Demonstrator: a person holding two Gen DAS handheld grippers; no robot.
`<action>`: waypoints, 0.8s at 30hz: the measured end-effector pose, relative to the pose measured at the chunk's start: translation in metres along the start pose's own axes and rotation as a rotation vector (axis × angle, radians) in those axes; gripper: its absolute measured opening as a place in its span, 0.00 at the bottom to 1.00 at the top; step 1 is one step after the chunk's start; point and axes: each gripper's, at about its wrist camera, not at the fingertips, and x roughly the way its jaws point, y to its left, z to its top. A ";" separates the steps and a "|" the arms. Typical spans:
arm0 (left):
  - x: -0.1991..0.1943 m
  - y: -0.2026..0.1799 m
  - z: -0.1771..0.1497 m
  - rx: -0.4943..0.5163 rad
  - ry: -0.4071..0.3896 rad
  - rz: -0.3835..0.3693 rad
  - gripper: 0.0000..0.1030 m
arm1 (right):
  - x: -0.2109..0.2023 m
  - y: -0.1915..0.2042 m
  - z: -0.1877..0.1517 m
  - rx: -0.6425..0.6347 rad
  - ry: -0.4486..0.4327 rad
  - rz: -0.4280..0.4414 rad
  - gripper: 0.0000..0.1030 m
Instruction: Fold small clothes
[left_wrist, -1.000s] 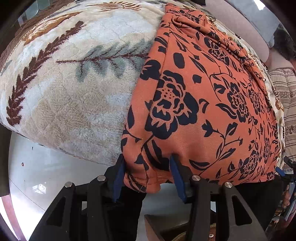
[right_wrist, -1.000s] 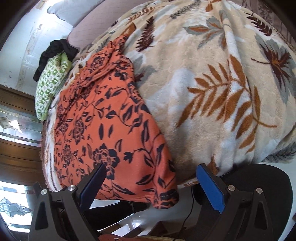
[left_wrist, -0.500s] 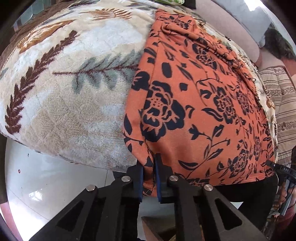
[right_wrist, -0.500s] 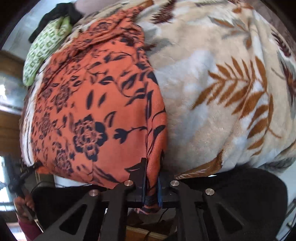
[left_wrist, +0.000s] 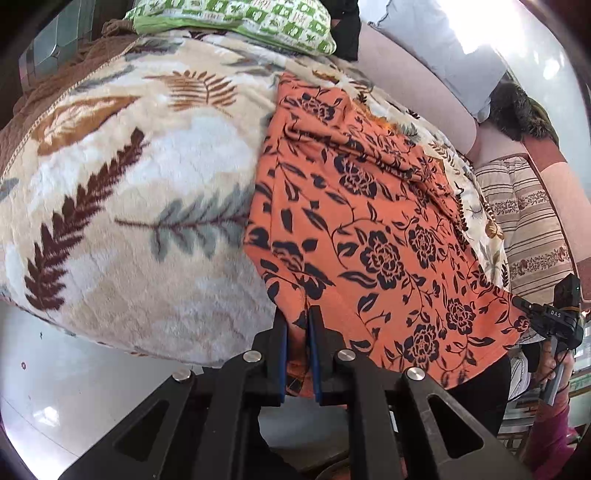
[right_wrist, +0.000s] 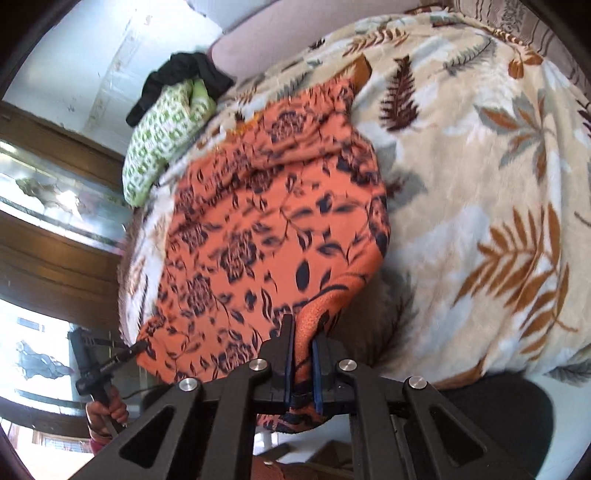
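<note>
Both jaws have just closed. Left gripper now pinching near hem corner of orange garment; right gripper pinching other hem corner. A second ago I had both spread around cloth. Hem now lifted off blanket; rest of garment lies flat on it. I judge first fold started: carry hem toward far end.

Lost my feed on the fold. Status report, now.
Left tongs and right tongs both shut on near hem of orange floral garment. Garment spread flat on leaf-print blanket. Green patterned cloth lies beyond, clear of the fold.
</note>
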 end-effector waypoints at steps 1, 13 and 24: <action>0.002 -0.001 0.001 0.014 0.006 0.011 0.10 | -0.002 -0.002 0.002 0.000 -0.008 -0.009 0.08; 0.071 0.024 -0.022 -0.075 0.209 0.122 0.18 | 0.055 -0.052 -0.020 0.098 0.163 -0.104 0.08; 0.086 0.001 -0.024 -0.014 0.223 0.149 0.24 | 0.082 -0.061 -0.032 0.081 0.265 -0.195 0.17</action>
